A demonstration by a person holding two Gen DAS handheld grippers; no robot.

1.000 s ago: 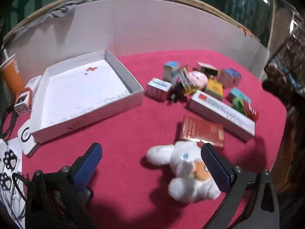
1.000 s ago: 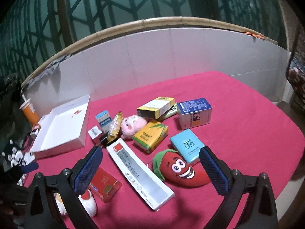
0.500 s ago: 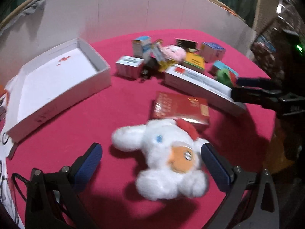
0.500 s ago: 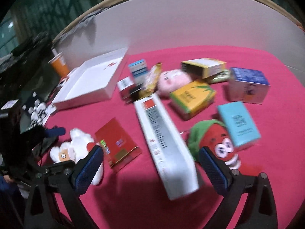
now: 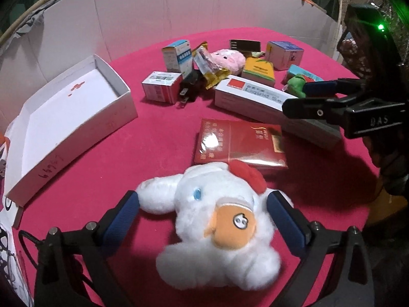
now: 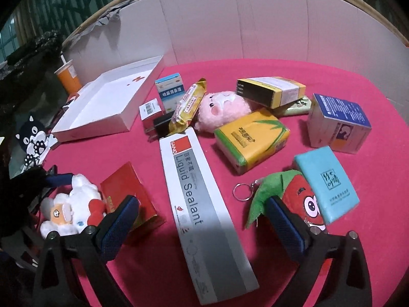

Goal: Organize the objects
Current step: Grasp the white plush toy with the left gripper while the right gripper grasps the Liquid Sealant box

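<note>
Both of your grippers have closed in on the clutter over the last second. Your left gripper [image 5: 203,206] has dropped from a high look over the red tablecloth [image 5: 158,138] to straddle the white plush bunny with the red bow and orange patch [image 5: 217,215]; its blue pads are spread wide, one just beside each flank of the toy, not yet squeezing. Your right gripper [image 6: 202,213] has swung left and lower, and now hangs spread over the near end of the long white-and-grey "Liquid Sealant" carton [image 6: 196,194], with the red strawberry plush with green leaves [image 6: 294,199] just beside its right finger. It holds nothing.

That suggests the sorting is only beginning: the bunny looks like the first pick, and a soft one, so expect it to give as you close.

The single container, a shallow white cardboard box tray [image 5: 76,117] at the left of the cloth, is empty apart from small red marks on its floor. Everything else lies outside it: the flat red cellophane-wrapped packet [image 5: 240,143] touching the bunny's bow, the pink plush pig [image 6: 222,107], the yellow-green tissue pack [image 6: 253,138], the light blue tissue pack [image 6: 327,184] and several small cartons.
</note>
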